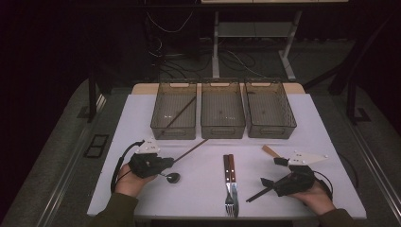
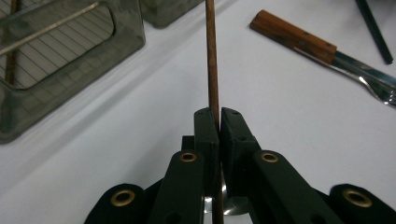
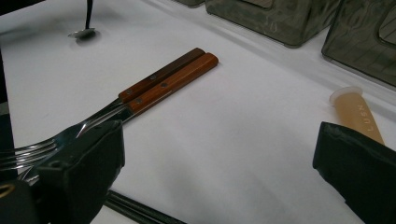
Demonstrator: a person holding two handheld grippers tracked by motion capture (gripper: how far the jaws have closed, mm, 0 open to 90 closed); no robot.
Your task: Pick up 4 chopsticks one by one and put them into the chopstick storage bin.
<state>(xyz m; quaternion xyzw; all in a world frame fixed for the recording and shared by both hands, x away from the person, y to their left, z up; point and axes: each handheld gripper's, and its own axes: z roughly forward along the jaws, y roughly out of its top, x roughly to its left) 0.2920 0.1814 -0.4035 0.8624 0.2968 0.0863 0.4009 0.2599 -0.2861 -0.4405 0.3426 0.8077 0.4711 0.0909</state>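
Note:
My left gripper [image 1: 169,162] [image 2: 219,115] is shut on the thin brown handle of a long spoon [image 1: 191,150] [image 2: 212,60]. The handle runs up and to the right toward the bins. The spoon's shiny bowl [image 1: 174,178] [image 3: 83,33] sits low by the table just under the gripper. My right gripper [image 1: 271,171] [image 3: 215,140] stands wide open at the right front, with bare table between its jaws. A fork and a knife with wooden handles [image 1: 230,182] [image 3: 168,81] [image 2: 299,39] lie side by side between the two hands.
Three smoky see-through bins [image 1: 222,113] stand in a row at the back; the left one [image 1: 174,116] [image 2: 46,60] holds a long stick. A beige tube [image 1: 270,151] [image 3: 357,114] lies beyond the right gripper. A black stick [image 1: 257,194] [image 3: 135,210] lies under it.

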